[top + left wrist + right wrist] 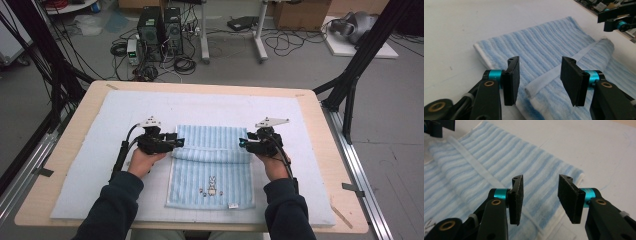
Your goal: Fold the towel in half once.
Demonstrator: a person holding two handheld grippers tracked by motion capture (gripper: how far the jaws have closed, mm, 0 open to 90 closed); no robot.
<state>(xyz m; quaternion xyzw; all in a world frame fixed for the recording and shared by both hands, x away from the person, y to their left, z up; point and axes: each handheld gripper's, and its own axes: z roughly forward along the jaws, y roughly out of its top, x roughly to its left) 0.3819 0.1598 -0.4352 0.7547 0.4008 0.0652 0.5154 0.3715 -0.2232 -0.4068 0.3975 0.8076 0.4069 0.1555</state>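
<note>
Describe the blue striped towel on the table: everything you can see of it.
The towel is light blue terry-looking cloth with paler stripes and a white edge band. Its far part is folded back toward the person, leaving a soft rolled edge across the middle. The near part lies flat and bears a small embroidered rabbit with tiny marks beside it, plus a small tag at the near hem. It rests on a pale mat covering the table. The left gripper and right gripper flank the fold, jaws open, not pinching it.

Towel [212,165] on mat [90,165], seemingly folded, between both grippers
</note>
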